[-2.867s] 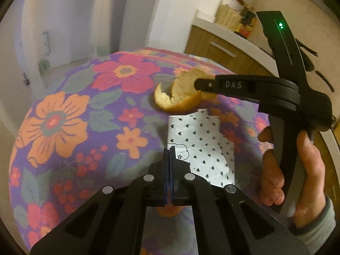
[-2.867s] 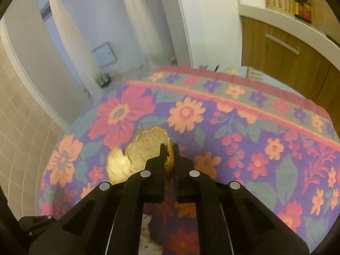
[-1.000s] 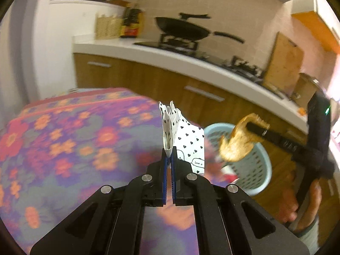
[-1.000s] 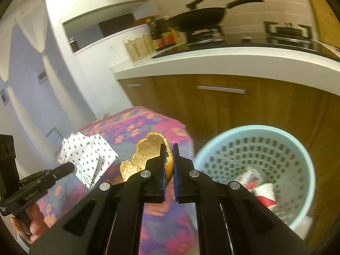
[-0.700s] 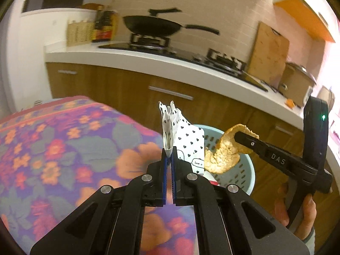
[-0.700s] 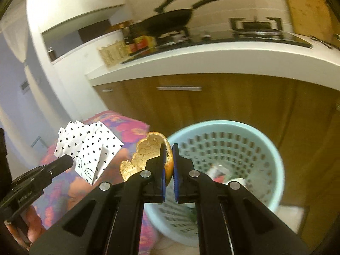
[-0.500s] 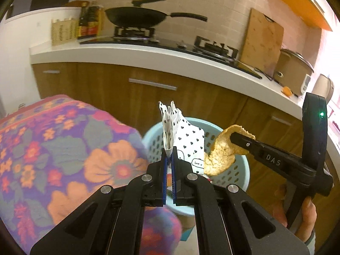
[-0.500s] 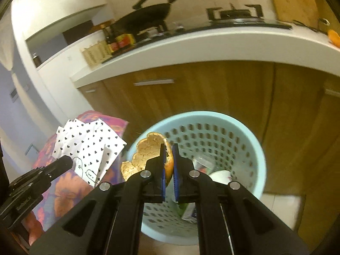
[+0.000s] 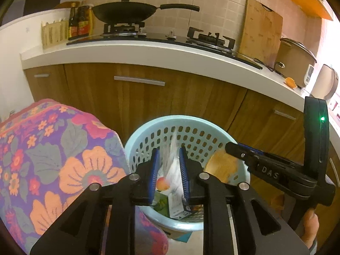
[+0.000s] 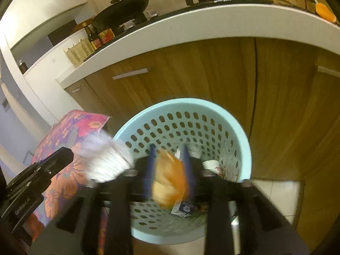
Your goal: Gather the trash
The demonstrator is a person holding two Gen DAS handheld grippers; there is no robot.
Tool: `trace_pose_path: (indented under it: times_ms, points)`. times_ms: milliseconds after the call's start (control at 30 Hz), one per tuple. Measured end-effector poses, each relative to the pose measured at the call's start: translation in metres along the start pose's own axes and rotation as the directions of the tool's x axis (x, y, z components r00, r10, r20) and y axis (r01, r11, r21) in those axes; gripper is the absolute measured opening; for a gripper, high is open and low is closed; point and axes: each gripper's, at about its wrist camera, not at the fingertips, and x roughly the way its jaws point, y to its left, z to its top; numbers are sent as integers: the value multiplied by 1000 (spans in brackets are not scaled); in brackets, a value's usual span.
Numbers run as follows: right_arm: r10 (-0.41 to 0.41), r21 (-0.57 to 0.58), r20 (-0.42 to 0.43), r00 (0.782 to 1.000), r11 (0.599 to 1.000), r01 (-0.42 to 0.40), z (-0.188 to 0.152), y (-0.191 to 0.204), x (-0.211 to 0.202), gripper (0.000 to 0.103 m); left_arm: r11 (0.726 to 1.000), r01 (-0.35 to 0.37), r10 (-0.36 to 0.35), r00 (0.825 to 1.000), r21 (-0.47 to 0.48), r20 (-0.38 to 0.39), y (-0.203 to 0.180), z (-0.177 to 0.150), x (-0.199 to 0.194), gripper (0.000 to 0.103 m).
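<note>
Only two bits of text are showing up readable: "DAS" in raised letters on the right gripper seen from the left camera, and "GenRobot.AI" printed on the left gripper seen from the right camera.

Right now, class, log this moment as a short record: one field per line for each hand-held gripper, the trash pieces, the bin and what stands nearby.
left hand-held gripper: open, above the bin
right hand-held gripper: open, above the bin
paper: blurred, between the left jaws, over the bin
peel: orange, blurred, between the right jaws, over the bin
bin: pale blue, perforated, on the floor, already holding a carton and other scraps
table: flowered cloth, left of the bin
cabinet: wooden, behind the bin
</note>
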Motion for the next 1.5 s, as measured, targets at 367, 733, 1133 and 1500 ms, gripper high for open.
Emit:
trace_pose_path:
  times_ms: [367,733,1133,1500]
  points:
    - [8,-33,41,999,999,-6,-7,17,-17,53,1000,-21,22,999,-18,47,12,-11,-25,48]
    - [-48,-192,130,990,979,73,-27,77,-60,56,992,-77,91,988,-104,128,50,-36,-77,79]
    - [-77,-289,262,962,945,154,-43,143,-93,68,904,-358,414,872,-234,262,91,-52,-116,86]
    - [-121,-288,289,950,935,207,-51,155,-91,76,901,-388,430,858,-193,282,79,-56,-117,89]
